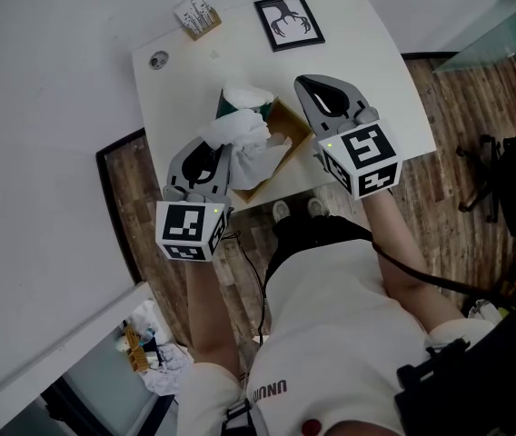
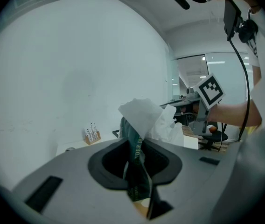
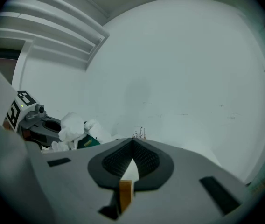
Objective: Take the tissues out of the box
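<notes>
1. Cardboard forms the open box (image 1: pixel 285 123), which sits at the near edge of the white counter (image 1: pixel 376 62), between the two grippers.
2. White tissues (image 1: pixel 240 134) bulge out of the left side of the box top. A dark green pack (image 1: pixel 225 107) shows just behind them. The contents are raised but not yet clear of the box.
3. Left gripper (image 2: pixel 133 141): the fingers are closed to a narrow gap and clamp the green film of the pack. A tissue sheet stands up beyond the tips. Gripping the wrapper rather than a loose sheet probably allows the whole bundle to lift as one.
4. Right gripper (image 3: pixel 132 146): the fingers meet at the tips with nothing between them. A strip of box edge shows through the slit below.
5. The right gripper lies over the right corner of the box, probably to hold the box down during the pull. Whether it touches the cardboard cannot be determined.
</notes>
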The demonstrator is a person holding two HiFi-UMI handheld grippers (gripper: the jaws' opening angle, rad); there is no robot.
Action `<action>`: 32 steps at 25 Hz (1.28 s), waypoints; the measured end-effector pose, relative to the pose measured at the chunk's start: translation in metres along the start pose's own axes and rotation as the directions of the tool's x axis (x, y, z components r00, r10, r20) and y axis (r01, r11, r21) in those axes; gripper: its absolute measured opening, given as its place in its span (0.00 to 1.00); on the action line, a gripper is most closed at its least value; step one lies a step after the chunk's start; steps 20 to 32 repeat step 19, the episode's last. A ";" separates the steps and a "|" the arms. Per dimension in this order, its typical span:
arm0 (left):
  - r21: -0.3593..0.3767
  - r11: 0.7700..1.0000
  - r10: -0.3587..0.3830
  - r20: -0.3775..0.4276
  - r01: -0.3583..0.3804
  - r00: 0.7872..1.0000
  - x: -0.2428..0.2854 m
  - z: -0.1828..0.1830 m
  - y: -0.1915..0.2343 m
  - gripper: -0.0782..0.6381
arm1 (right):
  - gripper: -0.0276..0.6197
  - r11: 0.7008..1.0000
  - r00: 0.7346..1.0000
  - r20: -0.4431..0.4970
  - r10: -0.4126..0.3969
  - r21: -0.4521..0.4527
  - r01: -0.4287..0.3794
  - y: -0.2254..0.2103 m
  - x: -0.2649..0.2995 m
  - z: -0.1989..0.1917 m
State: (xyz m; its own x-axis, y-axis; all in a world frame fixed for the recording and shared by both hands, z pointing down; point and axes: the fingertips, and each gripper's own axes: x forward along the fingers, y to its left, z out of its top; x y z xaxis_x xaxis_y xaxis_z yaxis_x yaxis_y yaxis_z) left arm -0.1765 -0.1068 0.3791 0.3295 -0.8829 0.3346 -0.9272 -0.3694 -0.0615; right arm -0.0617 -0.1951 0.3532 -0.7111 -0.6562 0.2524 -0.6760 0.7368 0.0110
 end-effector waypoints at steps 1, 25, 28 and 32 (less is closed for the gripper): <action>0.001 1.000 0.000 0.000 0.000 1.000 0.000 0.000 0.000 0.22 | 0.07 1.000 1.000 0.000 0.000 -0.002 0.000 0.000 0.000 0.000; -0.005 1.000 -0.009 0.001 0.009 1.000 0.000 0.002 -0.002 0.22 | 0.07 1.000 1.000 0.012 0.005 0.002 -0.005 0.001 0.000 0.002; -0.005 1.000 -0.009 0.001 0.009 1.000 0.000 0.002 -0.002 0.22 | 0.07 1.000 1.000 0.012 0.005 0.002 -0.005 0.001 0.000 0.002; -0.005 1.000 -0.009 0.001 0.009 1.000 0.000 0.002 -0.002 0.22 | 0.07 1.000 1.000 0.012 0.005 0.002 -0.005 0.001 0.000 0.002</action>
